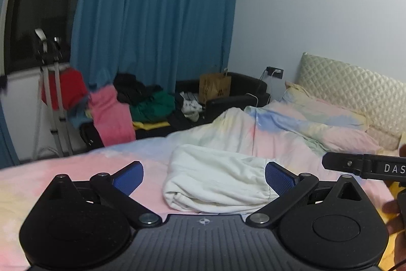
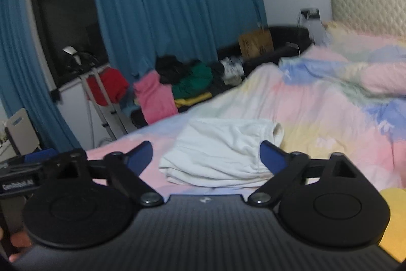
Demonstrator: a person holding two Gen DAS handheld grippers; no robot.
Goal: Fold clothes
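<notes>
Left wrist view first: the folded white cotton garment (image 1: 215,182) sits on the pastel tie-dye bed cover (image 1: 76,169), right out past the left tool (image 1: 204,175), whose blue pads (image 1: 279,177) are spread wide with nothing between them. It looks soft, light and floppy, so I'd say it'll sag and unfold if you lift from one spot; best bet is pinching the thick folded edge at both near corners. The tool tilts down a bit at the bed, hanging above the garment, not touching it

Right wrist view: same white bundle (image 2: 223,154), same story. The right tool (image 2: 205,155) is gaping open too, empty, aimed slightly down from above, with the garment lying clear of both pads
</notes>
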